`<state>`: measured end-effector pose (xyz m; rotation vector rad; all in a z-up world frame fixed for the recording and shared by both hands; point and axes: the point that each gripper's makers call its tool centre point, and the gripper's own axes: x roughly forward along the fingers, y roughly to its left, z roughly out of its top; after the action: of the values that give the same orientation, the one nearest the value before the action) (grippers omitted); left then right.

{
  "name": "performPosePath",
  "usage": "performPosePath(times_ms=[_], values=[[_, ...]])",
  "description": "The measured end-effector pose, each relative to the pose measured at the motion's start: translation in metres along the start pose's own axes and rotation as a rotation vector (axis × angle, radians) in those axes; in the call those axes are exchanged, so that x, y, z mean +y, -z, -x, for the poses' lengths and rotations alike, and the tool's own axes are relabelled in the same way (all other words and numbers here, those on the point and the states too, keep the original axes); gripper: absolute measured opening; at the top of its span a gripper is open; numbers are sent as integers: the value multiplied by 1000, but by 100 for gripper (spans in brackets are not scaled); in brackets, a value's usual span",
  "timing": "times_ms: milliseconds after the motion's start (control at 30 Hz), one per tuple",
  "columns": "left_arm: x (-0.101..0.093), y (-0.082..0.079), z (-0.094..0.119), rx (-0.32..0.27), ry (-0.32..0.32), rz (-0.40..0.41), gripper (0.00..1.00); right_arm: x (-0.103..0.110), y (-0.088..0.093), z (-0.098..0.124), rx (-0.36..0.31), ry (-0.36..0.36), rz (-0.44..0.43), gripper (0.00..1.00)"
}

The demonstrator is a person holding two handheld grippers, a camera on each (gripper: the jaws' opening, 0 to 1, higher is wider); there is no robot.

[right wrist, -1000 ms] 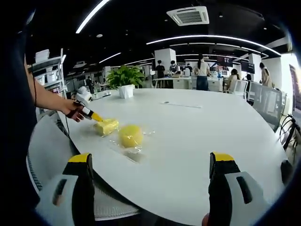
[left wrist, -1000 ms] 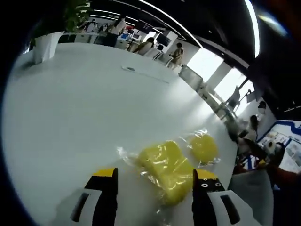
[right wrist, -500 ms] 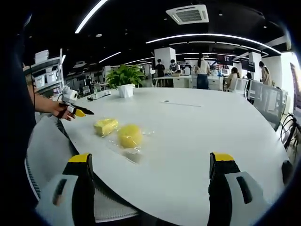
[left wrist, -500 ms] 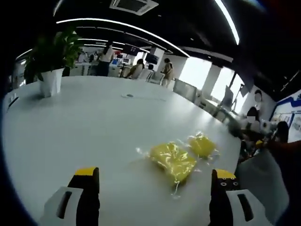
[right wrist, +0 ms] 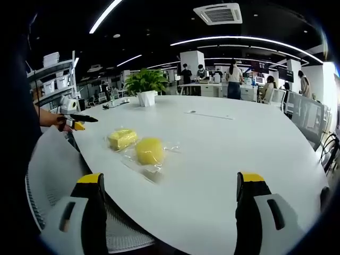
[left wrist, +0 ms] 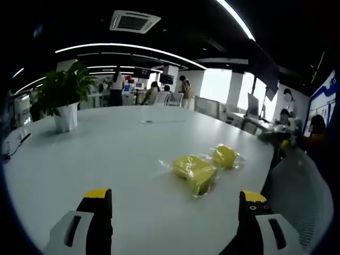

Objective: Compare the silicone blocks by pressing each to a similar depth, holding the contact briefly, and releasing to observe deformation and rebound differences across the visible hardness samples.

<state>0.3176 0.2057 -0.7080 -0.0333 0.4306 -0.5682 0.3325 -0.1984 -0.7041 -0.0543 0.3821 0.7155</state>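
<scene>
— What is being shown on the white round table right now?

— Two yellow silicone samples in clear plastic wrap are lying side by side near the table's edge: a blocky yellow silicone block and, just beside it, a rounder yellow silicone piece. In the right gripper view they are being seen as the block and the rounder piece, almost touching.

— And the grippers?

— The left gripper is being held back from the samples, jaws spread wide with nothing between them. The right gripper is likewise being held wide and empty, well apart from the samples.

— Anything else?

— A potted plant is being seen farther across the table.
</scene>
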Motion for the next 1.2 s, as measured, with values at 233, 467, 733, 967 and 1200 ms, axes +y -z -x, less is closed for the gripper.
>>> performPosePath(times_ms=[233,467,733,967,1200], values=[[6,-10,1,-1,-6,14,100,0,0,-6,17,-23,3,97],[10,-21,-6,-1,5,18,100,-3,7,-10,19,-23,-15,97],[1,-18,-11,-4,9,46,100,-5,8,-5,22,-33,-10,97],[-4,-33,-18,-30,34,133,100,-4,8,-6,22,-39,-21,97],[-13,-47,-27,-13,54,151,100,-7,3,-7,15,-42,-25,97]])
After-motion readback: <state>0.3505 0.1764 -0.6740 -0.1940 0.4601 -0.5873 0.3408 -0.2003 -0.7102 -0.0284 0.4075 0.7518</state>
